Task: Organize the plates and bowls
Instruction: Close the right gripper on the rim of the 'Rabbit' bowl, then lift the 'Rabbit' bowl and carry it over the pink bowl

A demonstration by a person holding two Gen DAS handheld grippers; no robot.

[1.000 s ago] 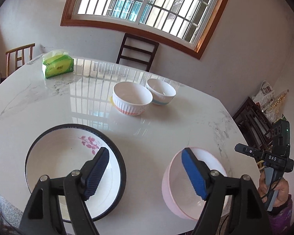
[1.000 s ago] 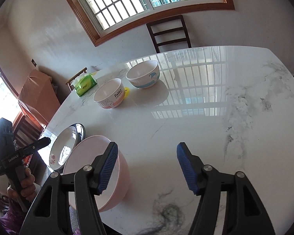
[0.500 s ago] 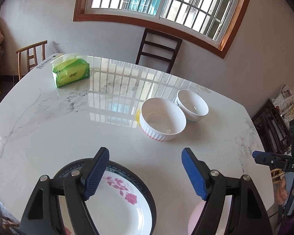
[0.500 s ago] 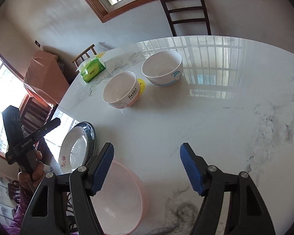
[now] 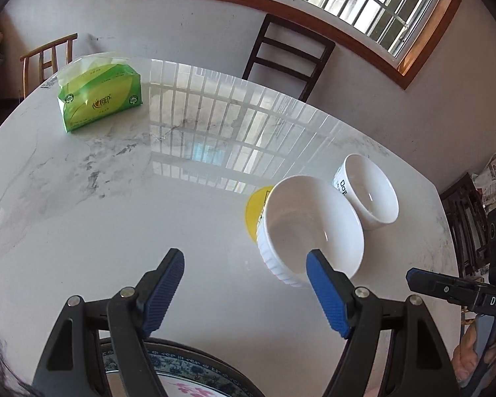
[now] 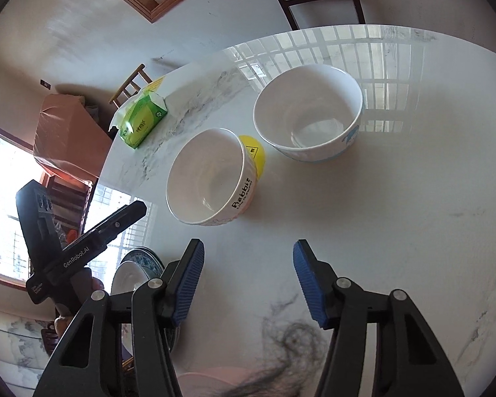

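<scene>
A ribbed white "Rabbit" bowl stands on the marble table beside a second white bowl with blue print. Both also show in the right wrist view, the Rabbit bowl and the blue-print bowl. A floral plate with a dark patterned rim lies at the near edge, under my left gripper, which is open and empty. My right gripper is open and empty above bare table. The plate sits to its left. A pink bowl rim peeks in at the bottom.
A green tissue pack lies at the far left of the table. A yellow disc lies under the Rabbit bowl's far side. Chairs stand around the table. The other gripper's body shows at the right.
Both grippers have moved forward over the table toward the two white bowls. The plate and pink bowl have slid to the bottom edge of view. Jaws stay open.
</scene>
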